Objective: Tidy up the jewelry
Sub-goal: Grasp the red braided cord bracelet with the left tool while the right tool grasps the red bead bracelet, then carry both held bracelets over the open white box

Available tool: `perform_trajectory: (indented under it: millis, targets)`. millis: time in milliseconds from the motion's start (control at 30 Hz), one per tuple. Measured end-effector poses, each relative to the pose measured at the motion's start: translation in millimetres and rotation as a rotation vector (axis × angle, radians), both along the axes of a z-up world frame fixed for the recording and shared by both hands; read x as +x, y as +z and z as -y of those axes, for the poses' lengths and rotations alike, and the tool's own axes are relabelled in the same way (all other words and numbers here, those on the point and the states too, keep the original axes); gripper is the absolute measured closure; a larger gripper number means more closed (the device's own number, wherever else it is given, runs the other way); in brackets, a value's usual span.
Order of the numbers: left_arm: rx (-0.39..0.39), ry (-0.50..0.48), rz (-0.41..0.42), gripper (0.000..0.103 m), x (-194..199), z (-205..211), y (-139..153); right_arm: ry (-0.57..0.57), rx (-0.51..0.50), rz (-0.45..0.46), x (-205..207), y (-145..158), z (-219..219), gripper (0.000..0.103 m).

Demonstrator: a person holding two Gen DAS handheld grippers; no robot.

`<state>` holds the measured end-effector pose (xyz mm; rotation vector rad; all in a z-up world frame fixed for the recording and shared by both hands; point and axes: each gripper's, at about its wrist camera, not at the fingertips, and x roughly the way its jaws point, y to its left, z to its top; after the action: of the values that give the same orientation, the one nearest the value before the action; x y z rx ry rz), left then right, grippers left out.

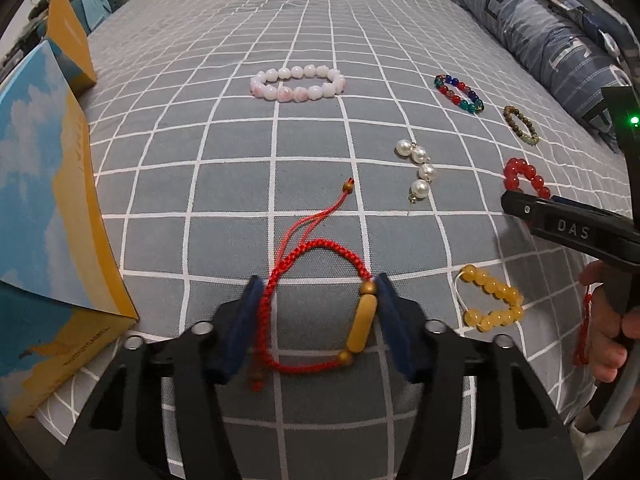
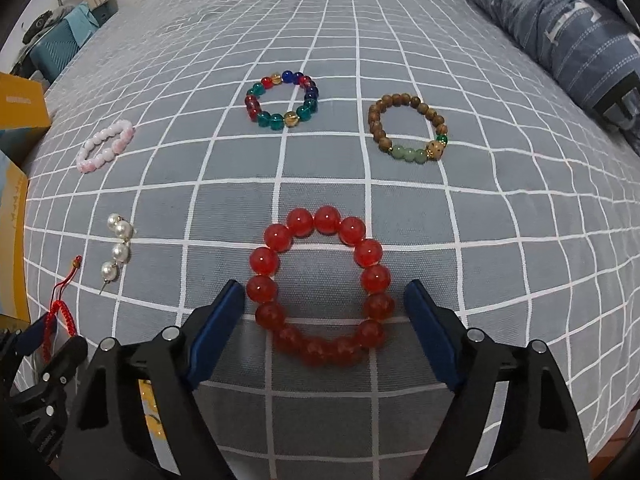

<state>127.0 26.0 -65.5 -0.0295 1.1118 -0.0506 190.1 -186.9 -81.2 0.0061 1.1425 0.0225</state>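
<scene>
The jewelry lies spread out piece by piece on a bed (image 1: 304, 20) with a grey checked sheet, each piece apart from the others, probably so that the tongs can reach any one cleanly. The left tongs (image 1: 318, 320) straddle the red cord bracelet (image 1: 316, 248), the blue pads at its two sides; the pad by the yellow bead looks to touch it, but whether the cord is truly pinched I cannot tell. The right tongs (image 2: 324, 312) stand spread around the red bead bracelet (image 2: 320, 284), one pad just beside the beads, the other clear of them, so nothing is gripped there. The near arc of the red beads is blurred. The boxes (image 1: 52, 208) at the left are cut off by the frame edge, and the yellow bead bracelet (image 1: 492, 300) is almost wholly hidden behind the tongs in the right view.
</scene>
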Motion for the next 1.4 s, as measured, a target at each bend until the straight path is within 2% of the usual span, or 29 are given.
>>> perform_trajectory:
  millis: [67, 233, 367, 467, 533, 633, 1100, 1400]
  targets:
    - [0.002, -0.001, -0.003, 0.062, -1, 0, 1, -0.001, 0.006, 0.0, -1, 1, 1, 0.034]
    - [0.011, 0.0, -0.002, 0.077, -3, 1, 2, -0.002, 0.0, 0.004, -6, 5, 2, 0.052]
    - [0.041, -0.009, 0.025, 0.094, -7, 5, 4, 0.015, -0.023, 0.023, -7, 6, -2, 0.078]
    - [0.044, -0.008, 0.038, 0.094, -8, 4, 6, 0.013, -0.016, 0.037, -9, 9, -1, 0.078]
    - [0.042, -0.003, 0.052, 0.094, -9, 2, 9, 0.014, -0.015, 0.051, -13, 14, 0, 0.089]
    - [0.036, 0.007, 0.074, 0.094, -10, -2, 15, 0.012, -0.002, 0.088, -16, 22, 2, 0.09]
    - [0.037, 0.016, 0.11, 0.094, -14, -6, 26, 0.002, 0.007, 0.118, -23, 31, 5, 0.09]
    - [0.03, 0.021, 0.143, 0.094, -22, -6, 39, -0.006, 0.005, 0.177, -34, 48, 2, 0.09]
